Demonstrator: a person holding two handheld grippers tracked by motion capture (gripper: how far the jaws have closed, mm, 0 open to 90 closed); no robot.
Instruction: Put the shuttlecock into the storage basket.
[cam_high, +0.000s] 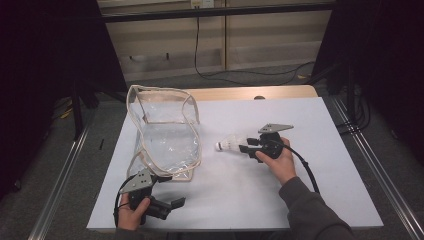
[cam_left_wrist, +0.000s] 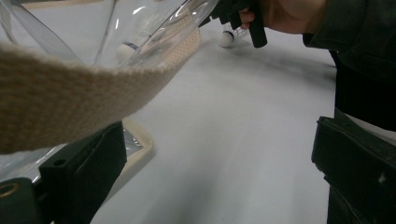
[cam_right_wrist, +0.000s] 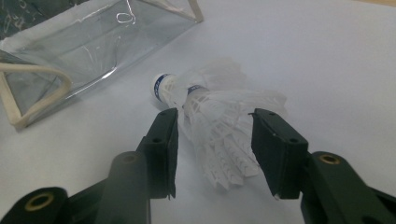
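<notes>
My right gripper (cam_right_wrist: 215, 135) brackets the shuttlecock (cam_right_wrist: 219, 116), jaws parted, not gripping — a hard squeeze could crush its feathers. My left gripper (cam_left_wrist: 219, 172) gapes empty beside the clear bag (cam_high: 165, 135) — its strap could snag.

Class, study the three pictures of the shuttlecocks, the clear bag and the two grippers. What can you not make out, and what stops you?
- Number of shuttlecocks: right gripper view, they overlap between the open right gripper jaws.
- What lies inside the clear bag: high view, glare on the plastic.
- Whether the left gripper touches the strap: left gripper view, strap blurred.
</notes>
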